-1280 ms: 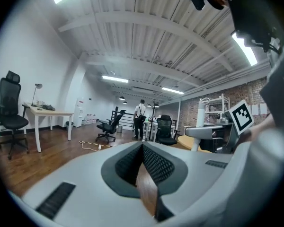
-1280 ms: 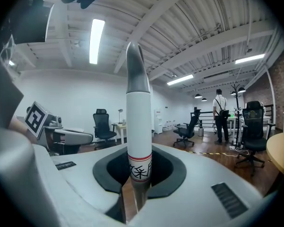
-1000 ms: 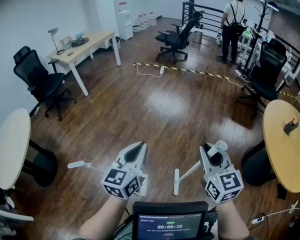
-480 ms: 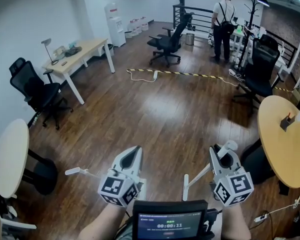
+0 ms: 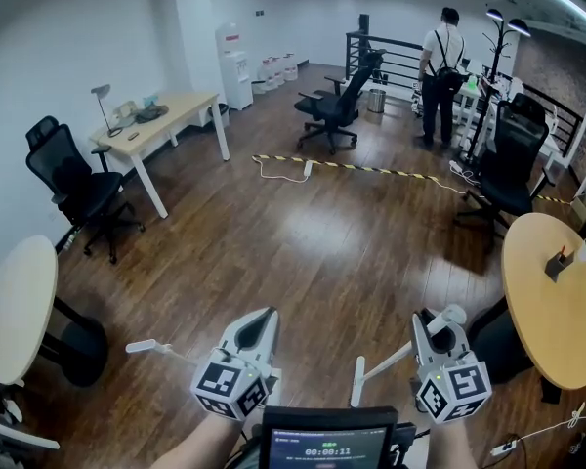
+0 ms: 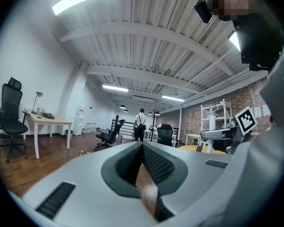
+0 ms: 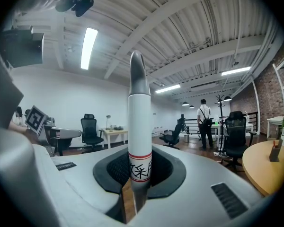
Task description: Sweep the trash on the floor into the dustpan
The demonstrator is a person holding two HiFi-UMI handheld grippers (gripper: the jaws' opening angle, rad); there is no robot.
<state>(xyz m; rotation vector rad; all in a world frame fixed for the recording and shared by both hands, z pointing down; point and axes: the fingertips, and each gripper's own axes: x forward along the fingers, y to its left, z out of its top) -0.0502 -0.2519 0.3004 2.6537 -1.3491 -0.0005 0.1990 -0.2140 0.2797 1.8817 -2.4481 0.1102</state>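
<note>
The right tool [image 5: 431,326] is clenched on a white handle [image 7: 139,112] that bears a red band and a printed label. It grips the handle near the lower visible end, so most of the length rises clear of the jaws in the right gripper view. In the head view the handle runs aslant past the tool's left side. It is judged to be the broom's shaft, held firmly so the brush can be steered; the brush end is out of view. The left tool [image 5: 258,324] has its jaws closed together with nothing seen between them, only a sliver of floor through the slit. A thin white rod [image 5: 158,349] juts left from beside it. What the rod belongs to, and whether it is the dustpan's, cannot be told. Both tools sit low before the body, pointing out over the floor [image 5: 313,233], which reads as a carrying posture rather than a sweeping one. No trash and no dustpan show in any of the 3 views. The boards ahead carry only a cable and striped tape [image 5: 371,168]. Sweeping is judged not yet begun.
</note>
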